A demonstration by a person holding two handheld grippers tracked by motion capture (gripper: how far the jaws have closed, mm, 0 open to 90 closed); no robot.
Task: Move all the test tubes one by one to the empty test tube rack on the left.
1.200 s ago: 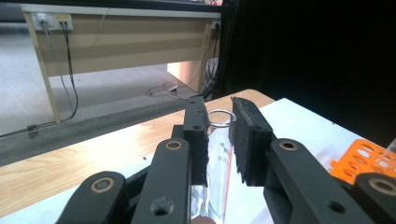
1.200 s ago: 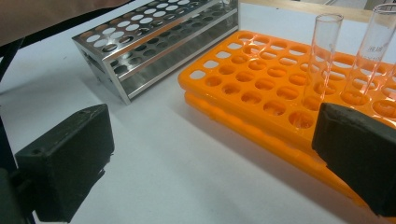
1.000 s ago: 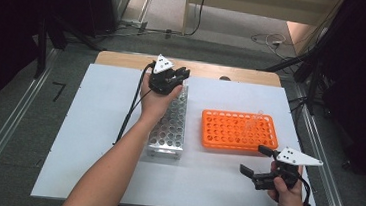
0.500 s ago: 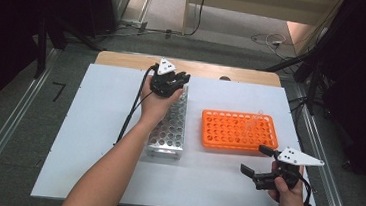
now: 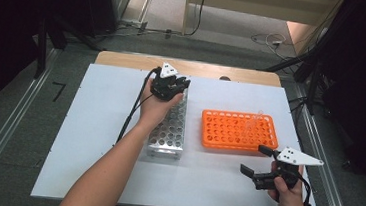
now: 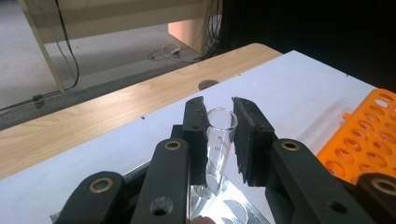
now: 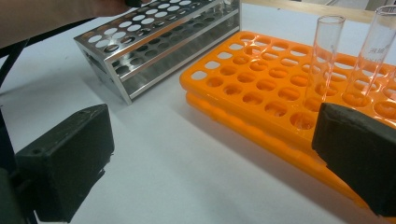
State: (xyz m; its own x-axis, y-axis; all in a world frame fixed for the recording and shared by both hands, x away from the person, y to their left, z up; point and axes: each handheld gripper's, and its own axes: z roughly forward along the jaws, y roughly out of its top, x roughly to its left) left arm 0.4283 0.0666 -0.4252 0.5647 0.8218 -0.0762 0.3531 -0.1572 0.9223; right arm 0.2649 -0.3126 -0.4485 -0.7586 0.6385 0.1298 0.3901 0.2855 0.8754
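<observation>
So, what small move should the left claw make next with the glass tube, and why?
Probably lift straight up. The left claw is shut on the glass tube, whose lower end still sits in the metal rack. The orange rack has free holes, and the right claw waits open.

clear glass tube (image 6: pixel 218 140) upright, over the metal rack's (image 5: pixel 168 132) far end.

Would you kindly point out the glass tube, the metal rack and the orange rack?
glass tube (image 6: pixel 218 135), left gripper view, upper wall
metal rack (image 5: pixel 169 134), high view, top plate
orange rack (image 5: pixel 233 132), high view, top face
</observation>
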